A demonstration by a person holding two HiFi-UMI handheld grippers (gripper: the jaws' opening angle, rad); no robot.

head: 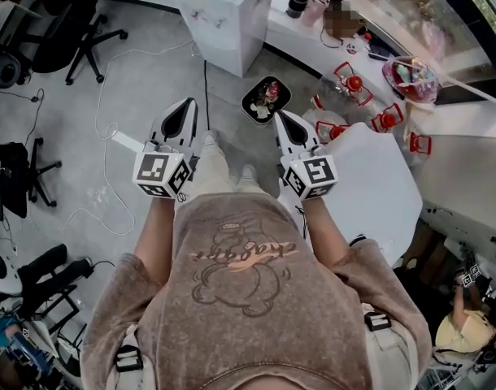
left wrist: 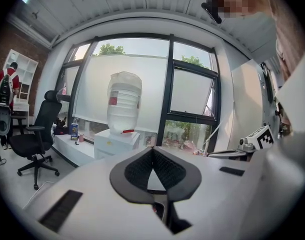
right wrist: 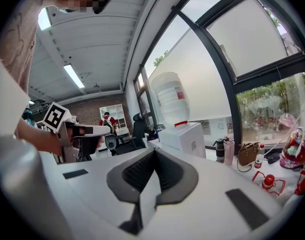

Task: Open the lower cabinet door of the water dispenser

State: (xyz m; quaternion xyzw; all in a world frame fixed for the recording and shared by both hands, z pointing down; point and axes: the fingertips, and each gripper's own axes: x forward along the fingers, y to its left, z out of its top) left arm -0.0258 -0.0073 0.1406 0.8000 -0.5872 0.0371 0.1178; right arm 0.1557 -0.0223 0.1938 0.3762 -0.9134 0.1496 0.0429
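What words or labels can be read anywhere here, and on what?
None legible.
Sweatshirt: cursive word above the cartoon, too blurred to read.
Water bottle: red label, too small.
Blue box on the sill: too small.
Marker cubes: square patterns, no words.

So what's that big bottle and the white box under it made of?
The translucent water bottle looks like ribbed, cloudy plastic: light glows through it. The white box-shaped dispenser under it, smooth and evenly white, seems plastic or painted metal.

Left gripper (head: 184, 117) and right gripper (head: 285, 125) point forward side by side, each with jaws pressed together, both forearms extended.
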